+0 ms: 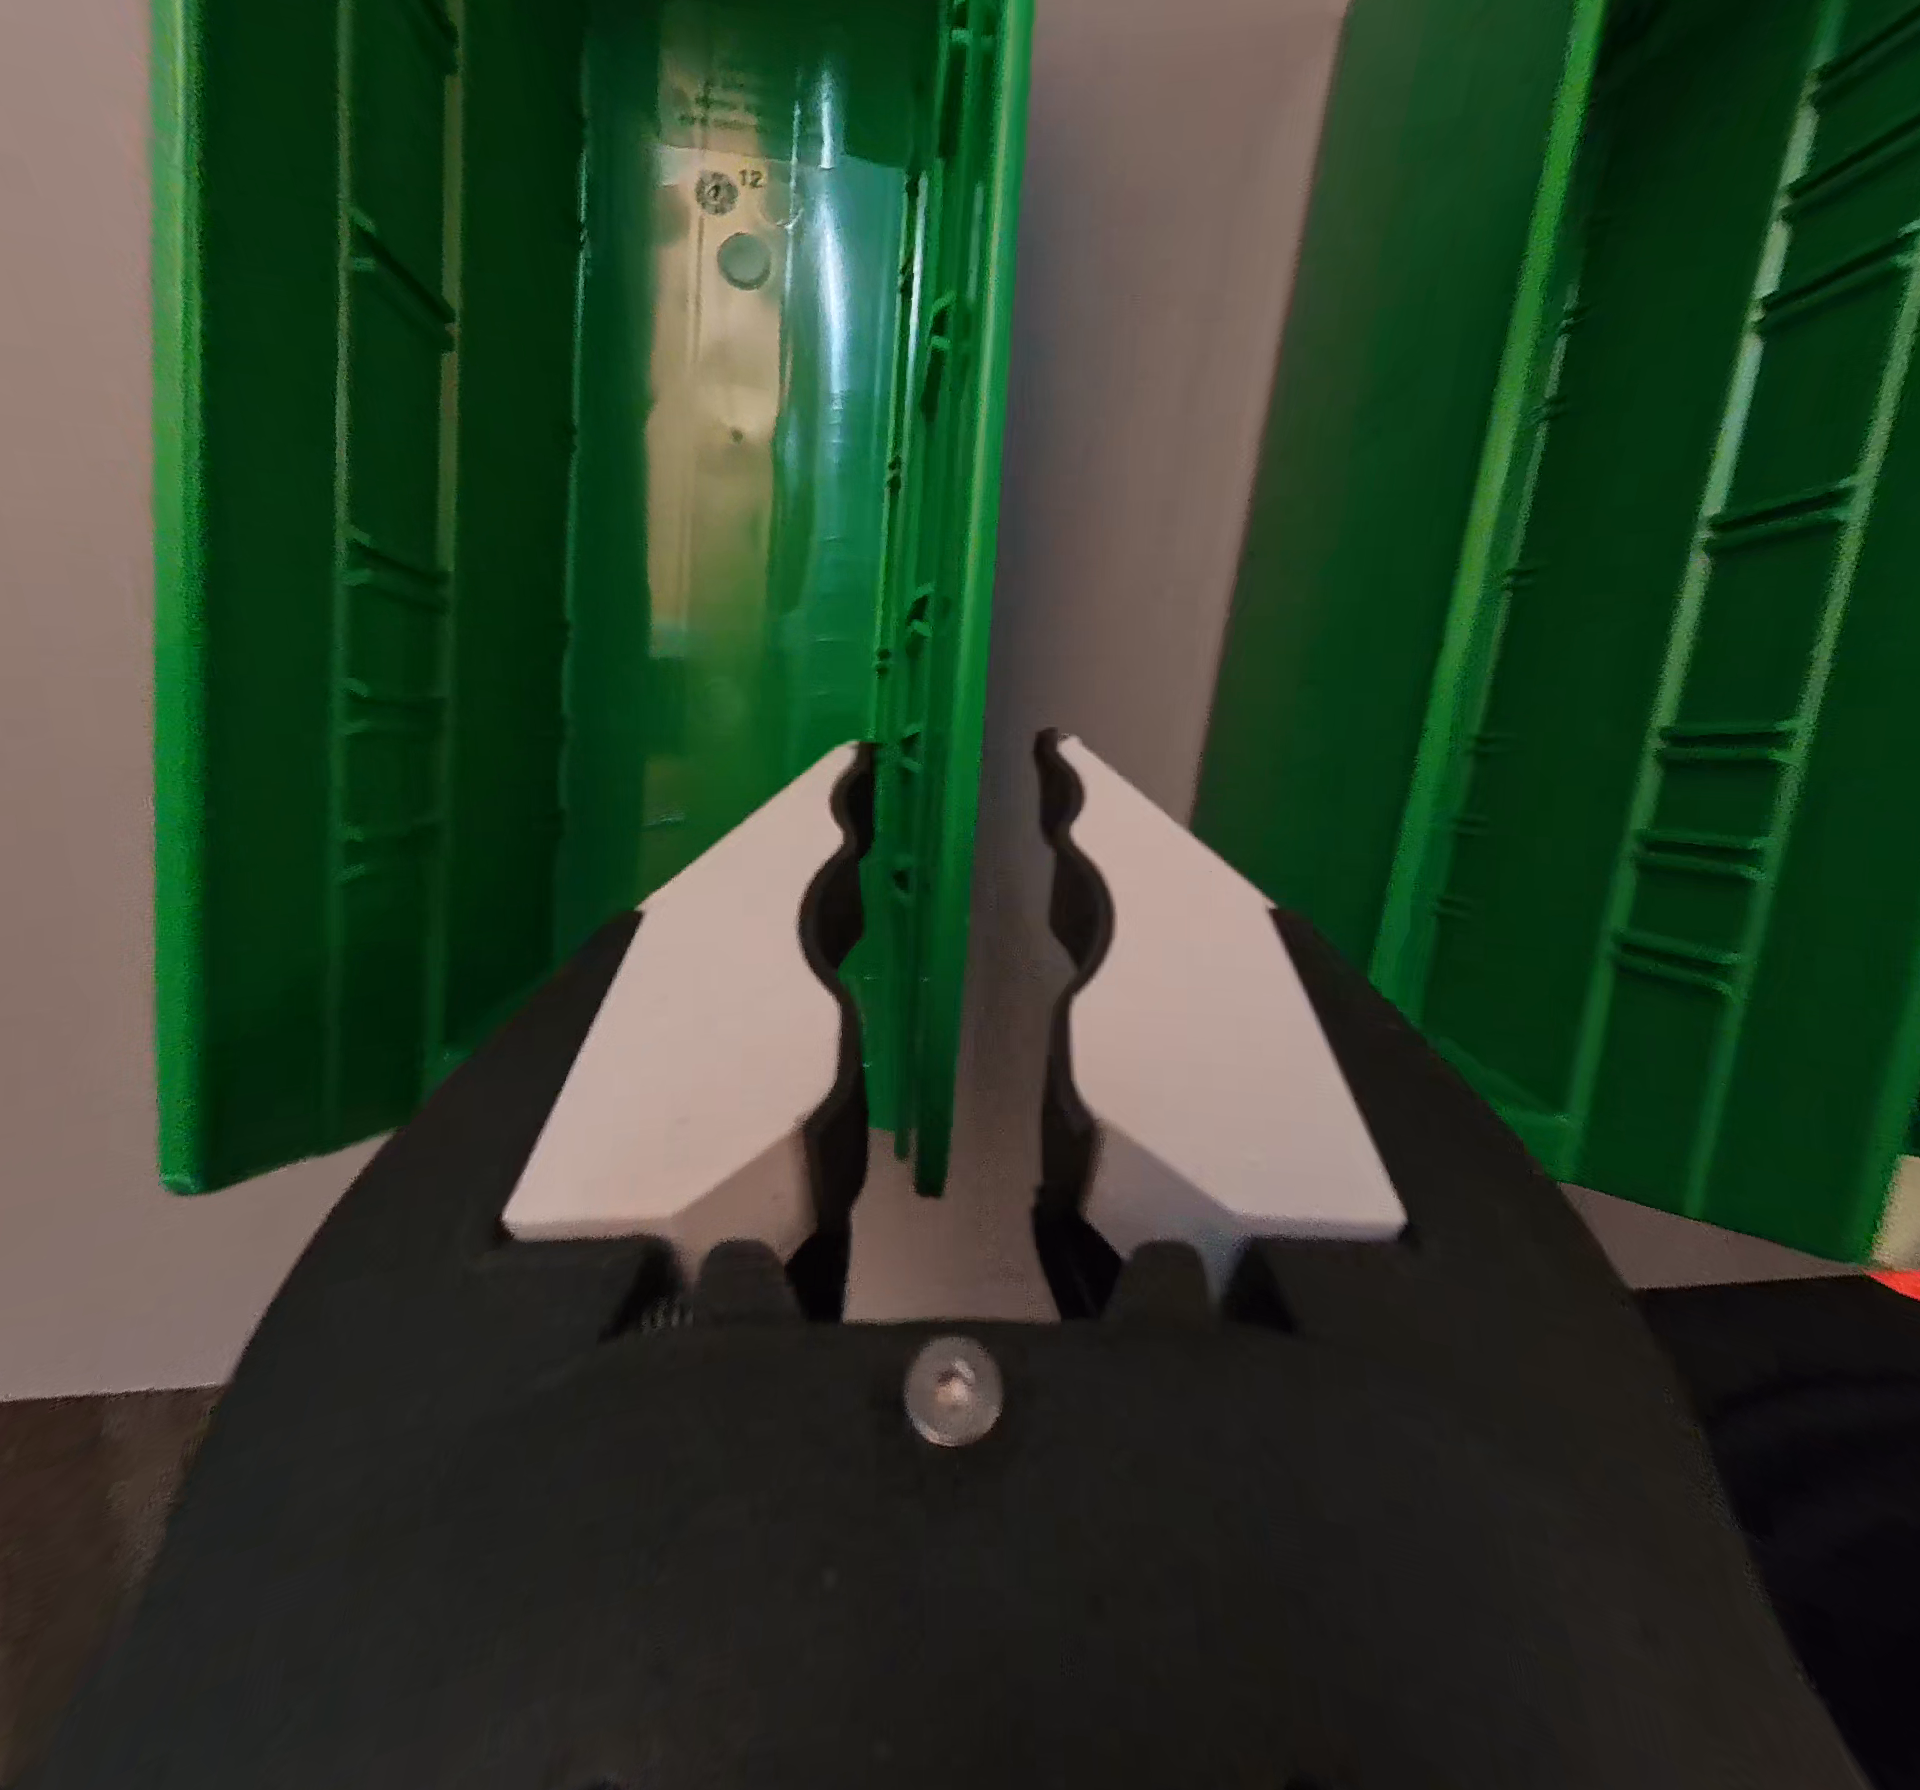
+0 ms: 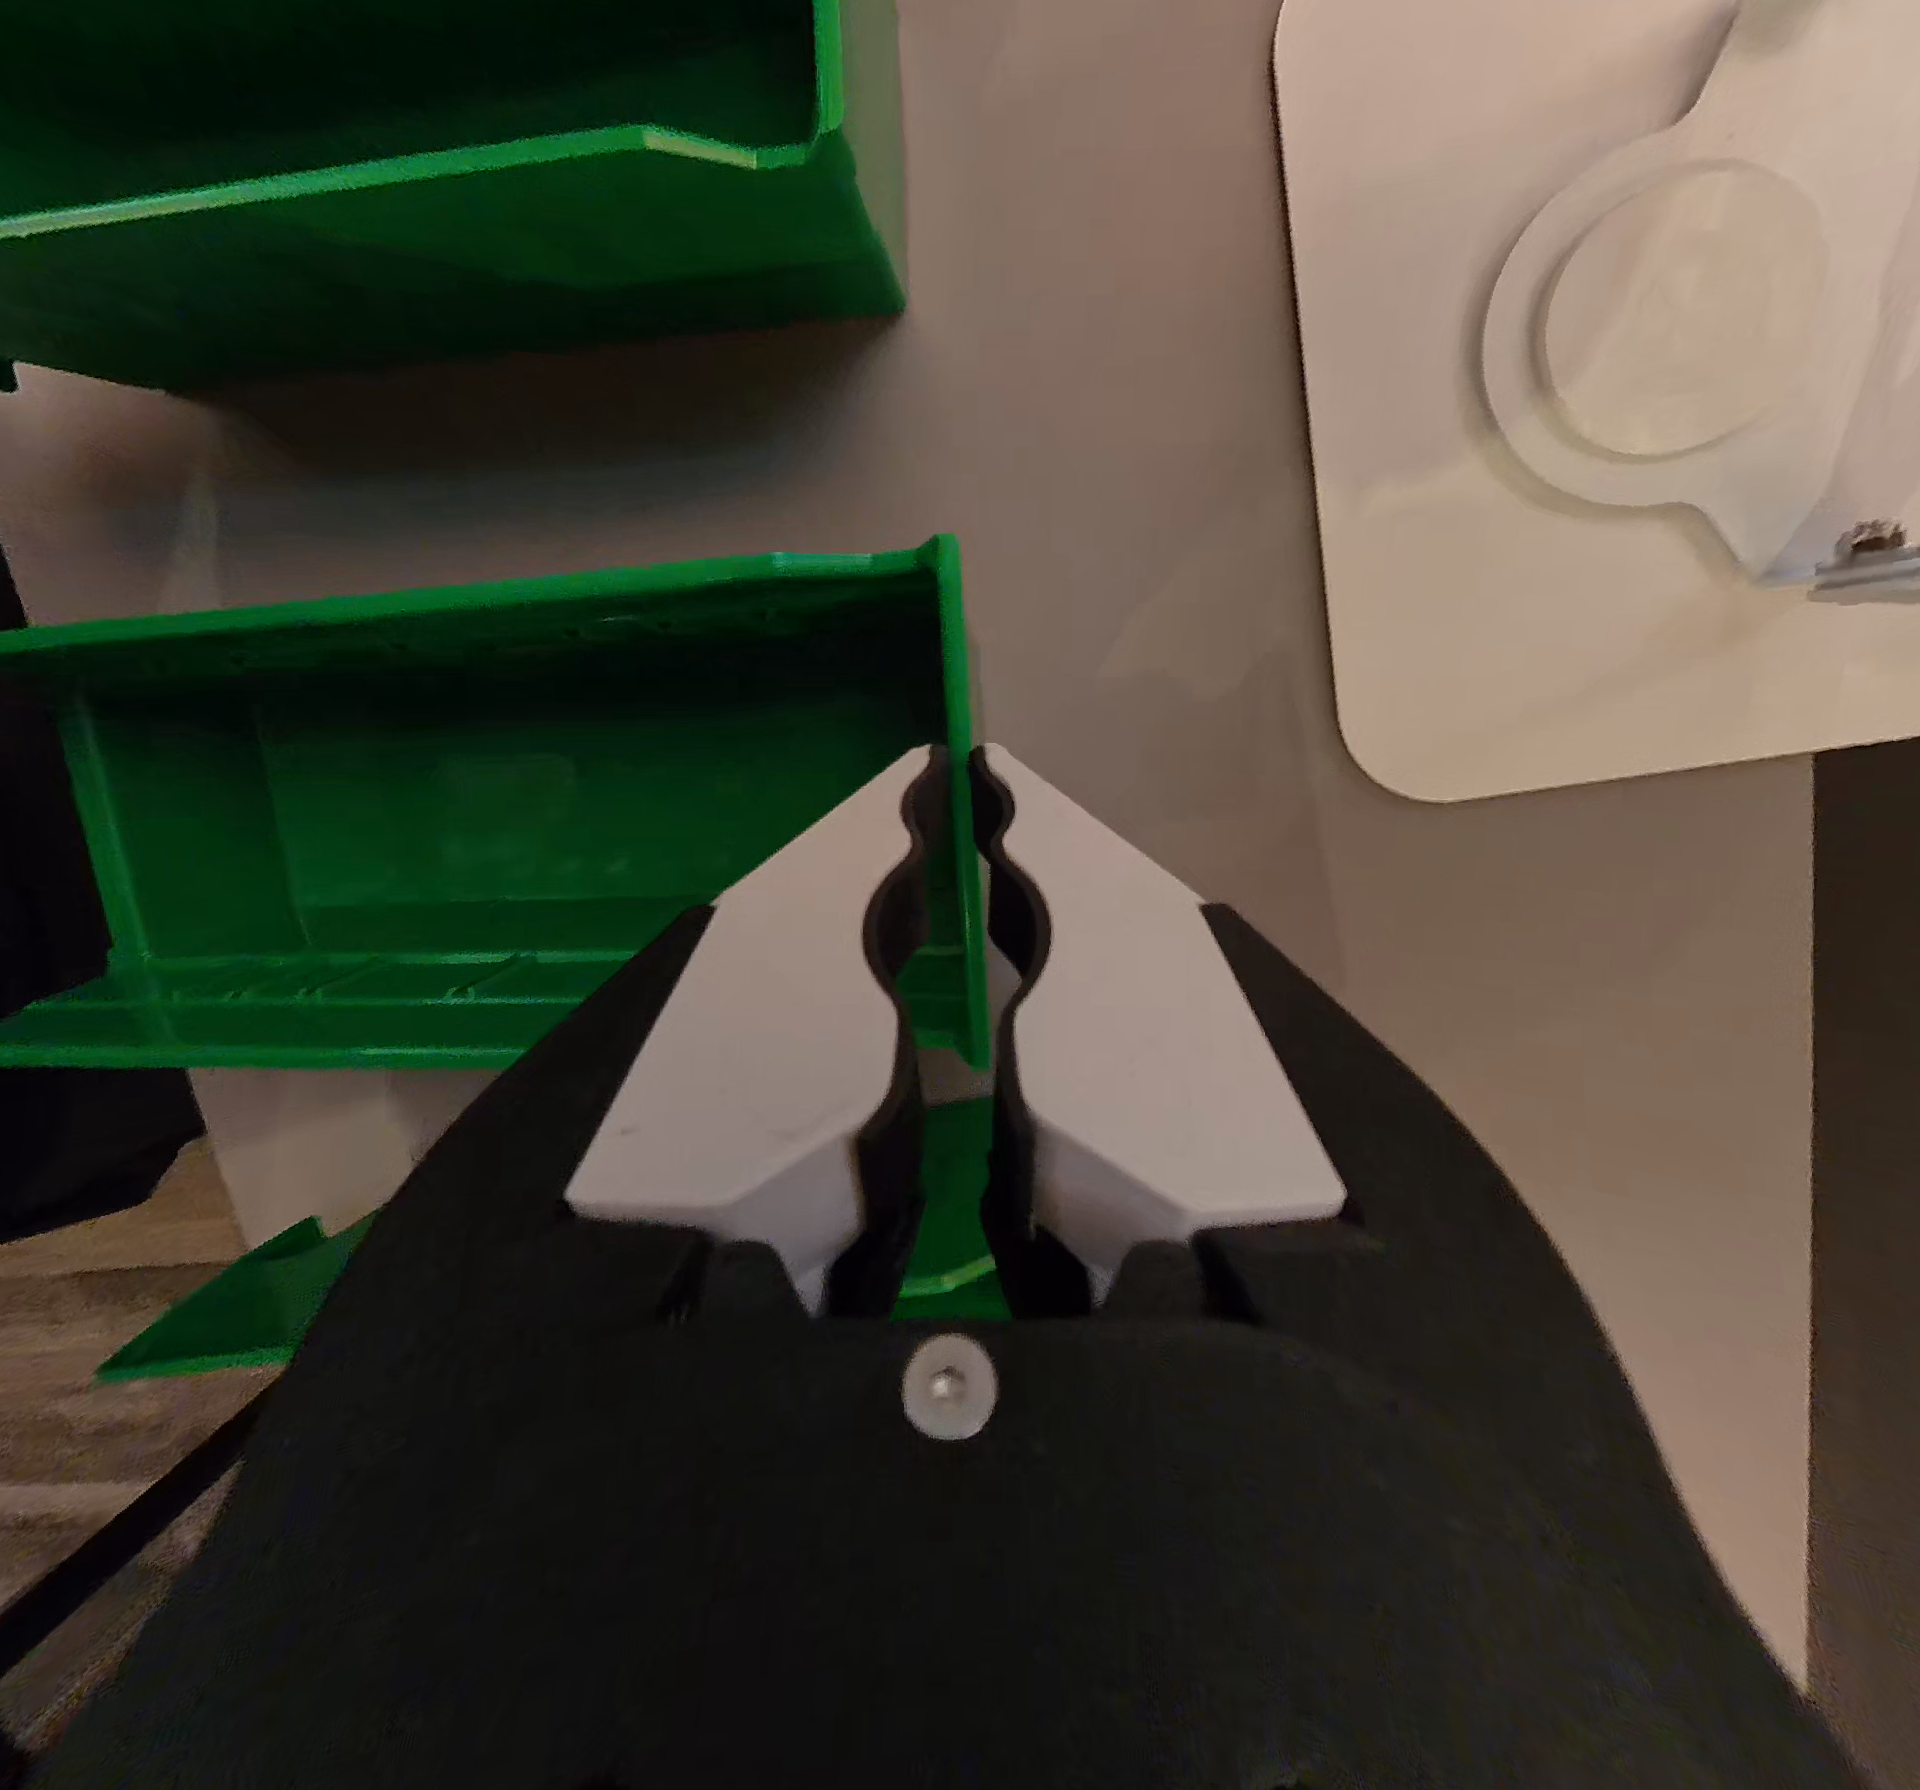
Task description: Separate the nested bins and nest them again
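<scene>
On the pale table, my right gripper pinches one green bin's wall while my spread left gripper straddles the other bin's rim, so I should close squarely before lifting

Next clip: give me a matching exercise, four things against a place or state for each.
Things:
1 left gripper
2 right gripper
3 white plate
4 upper green bin

Place or state:
a shut on the lower green bin
b upper right, right wrist view
c open, astride a wall of the central green bin
d upper left, right wrist view

Pairs: 1-c, 2-a, 3-b, 4-d
</scene>
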The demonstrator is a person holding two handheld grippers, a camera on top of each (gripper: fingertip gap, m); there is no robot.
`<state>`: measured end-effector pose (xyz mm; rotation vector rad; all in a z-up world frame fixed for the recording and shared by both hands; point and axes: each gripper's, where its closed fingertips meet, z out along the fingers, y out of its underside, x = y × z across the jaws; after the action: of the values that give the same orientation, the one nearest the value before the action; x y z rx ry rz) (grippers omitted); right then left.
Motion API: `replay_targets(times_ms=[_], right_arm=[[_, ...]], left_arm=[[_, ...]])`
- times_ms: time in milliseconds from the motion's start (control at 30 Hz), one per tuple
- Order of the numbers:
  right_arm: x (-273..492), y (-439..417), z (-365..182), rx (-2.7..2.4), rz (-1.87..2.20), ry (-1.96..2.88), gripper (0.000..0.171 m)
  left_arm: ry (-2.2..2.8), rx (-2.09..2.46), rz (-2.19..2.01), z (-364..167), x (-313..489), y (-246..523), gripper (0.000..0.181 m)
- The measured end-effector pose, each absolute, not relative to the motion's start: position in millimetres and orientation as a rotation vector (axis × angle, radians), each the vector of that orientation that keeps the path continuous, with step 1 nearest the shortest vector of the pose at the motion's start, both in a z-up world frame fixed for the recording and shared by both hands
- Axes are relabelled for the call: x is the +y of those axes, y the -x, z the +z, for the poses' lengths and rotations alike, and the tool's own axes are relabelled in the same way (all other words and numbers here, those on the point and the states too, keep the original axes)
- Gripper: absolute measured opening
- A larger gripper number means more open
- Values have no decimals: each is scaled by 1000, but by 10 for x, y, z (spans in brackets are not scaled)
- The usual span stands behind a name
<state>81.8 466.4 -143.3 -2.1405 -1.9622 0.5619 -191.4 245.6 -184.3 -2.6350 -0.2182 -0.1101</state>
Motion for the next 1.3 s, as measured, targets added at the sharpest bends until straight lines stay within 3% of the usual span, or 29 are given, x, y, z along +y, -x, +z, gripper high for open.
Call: replay_targets(times_ms=[33,133,200,467,667,867,933,1067,1100,1300], right_arm=[[4669,-796,-1434,-1962,564,2121,0],[4688,-791,-1433,-1976,532,2106,0],[4731,-787,-1419,-1958,502,2101,14],[4826,-1018,-752,-1630,724,2090,11],[4624,-1397,-409,-1398,821,2112,16],[4346,-1719,-488,-1209,771,2189,46],[4323,-1900,-554,-1120,709,2251,65],[4271,-2247,-710,-919,602,2380,117],[4235,-2278,-733,-887,605,2386,123],[4010,-2371,-983,-812,622,2446,118]], left_arm=[[2624,-217,-132,-1811,2460,1885,36],[2615,-170,-107,-1723,2429,1876,43],[2596,-140,-99,-1644,2414,1849,46],[2446,101,-97,-1134,2562,1562,48],[2391,244,-257,-1017,2710,1247,68],[2419,384,-194,-1035,2821,1256,76],[2419,381,-179,-1010,2854,1320,79],[2420,319,-200,-975,2890,1426,86],[2430,302,-210,-976,2894,1430,90],[2530,281,-320,-1011,2985,985,127]])
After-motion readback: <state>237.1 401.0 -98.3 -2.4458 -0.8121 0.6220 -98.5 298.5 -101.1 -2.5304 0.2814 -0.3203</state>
